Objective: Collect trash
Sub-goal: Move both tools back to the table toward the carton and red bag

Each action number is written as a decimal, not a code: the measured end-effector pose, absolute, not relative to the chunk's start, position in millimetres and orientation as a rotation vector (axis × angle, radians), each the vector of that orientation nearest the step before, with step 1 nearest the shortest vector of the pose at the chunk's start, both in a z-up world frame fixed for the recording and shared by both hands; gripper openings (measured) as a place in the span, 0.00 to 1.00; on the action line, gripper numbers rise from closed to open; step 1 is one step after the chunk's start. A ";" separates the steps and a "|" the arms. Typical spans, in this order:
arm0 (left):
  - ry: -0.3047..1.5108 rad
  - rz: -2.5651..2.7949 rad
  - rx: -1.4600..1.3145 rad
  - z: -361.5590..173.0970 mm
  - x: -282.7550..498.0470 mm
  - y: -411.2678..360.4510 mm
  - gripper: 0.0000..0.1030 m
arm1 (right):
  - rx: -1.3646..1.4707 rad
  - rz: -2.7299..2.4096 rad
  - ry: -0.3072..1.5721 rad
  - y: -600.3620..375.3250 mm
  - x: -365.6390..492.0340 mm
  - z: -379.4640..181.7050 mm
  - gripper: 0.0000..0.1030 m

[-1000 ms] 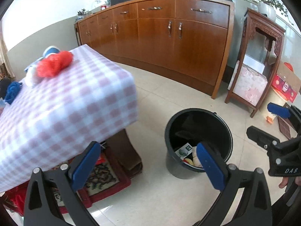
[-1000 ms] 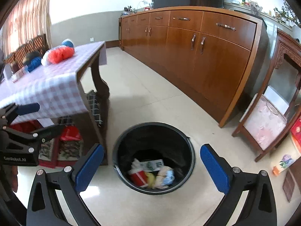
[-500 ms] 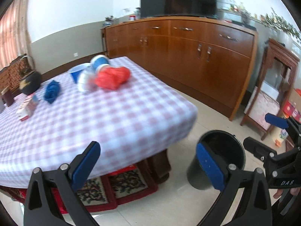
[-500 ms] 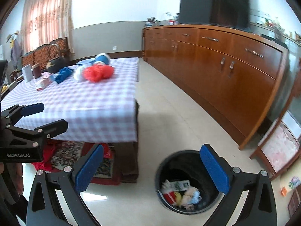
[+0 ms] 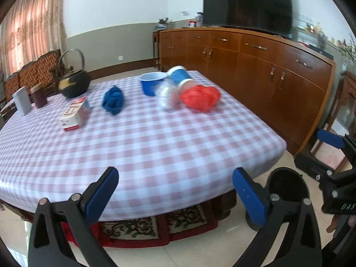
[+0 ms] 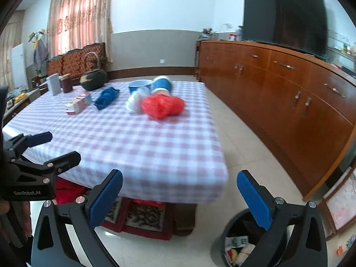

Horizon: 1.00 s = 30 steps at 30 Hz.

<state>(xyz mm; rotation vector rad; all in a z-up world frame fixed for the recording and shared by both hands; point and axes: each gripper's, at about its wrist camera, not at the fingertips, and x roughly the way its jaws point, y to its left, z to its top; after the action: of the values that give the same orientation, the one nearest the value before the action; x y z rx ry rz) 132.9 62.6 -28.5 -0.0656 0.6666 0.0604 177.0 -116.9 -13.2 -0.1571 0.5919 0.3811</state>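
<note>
Both tongs are released and carry nothing. The left tongs (image 5: 175, 191) hang over the near edge of the table (image 5: 155, 146), and the right tongs (image 6: 180, 191) hang by its near corner, above the floor. The step in hand looks like the approach for another pickup: the black bin (image 6: 240, 242) on the floor beside that corner already holds several scraps, so part of the job seems done.

The trash left to gather lies at the far side of the checked cloth, well apart from both tongs: a crumpled red bag (image 6: 163, 106), a clear plastic wad (image 6: 135, 100) touching it, a blue cup lying on its side (image 6: 161, 84), a blue bowl (image 6: 139, 86) and a crumpled blue bag (image 6: 106, 96). A small carton (image 6: 77, 103) lies to their left. Beyond these stand a dark kettle (image 6: 93, 81) and 2 canisters (image 6: 60, 85), which seem to be household goods and not rubbish.

The next move probably calls for a long forward reach across the table, with the jaws kept wide to straddle the soft red bag, the nearest piece, then a firm pinch, since loose film can slip.

Readable writing is scant: "GenRobot.AI" on the body of the left tongs in the right wrist view, and "DAS" on the right tongs in the left wrist view. The carton has red print too blurred to read.
</note>
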 end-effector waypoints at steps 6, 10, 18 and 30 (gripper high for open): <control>0.662 0.126 -0.085 -26.1 132.5 103.0 0.99 | -0.164 0.419 0.569 -83.4 195.3 -1.4 1.00; 0.663 0.161 -0.094 -25.0 136.2 126.5 0.99 | -0.169 0.416 0.552 -64.6 208.3 2.5 1.00; 0.650 0.200 -0.133 -24.7 149.7 167.0 0.99 | -0.198 0.408 0.604 -30.0 240.5 -0.1 1.00; 0.682 0.237 -0.151 -37.3 188.4 211.0 0.99 | -0.178 0.355 0.705 -4.6 311.9 -16.5 1.00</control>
<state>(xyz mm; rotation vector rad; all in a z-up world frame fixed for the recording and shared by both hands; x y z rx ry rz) 188.4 211.0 -37.3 -0.1512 0.6821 0.2369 311.9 -4.6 -16.5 -0.1777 0.7052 0.3546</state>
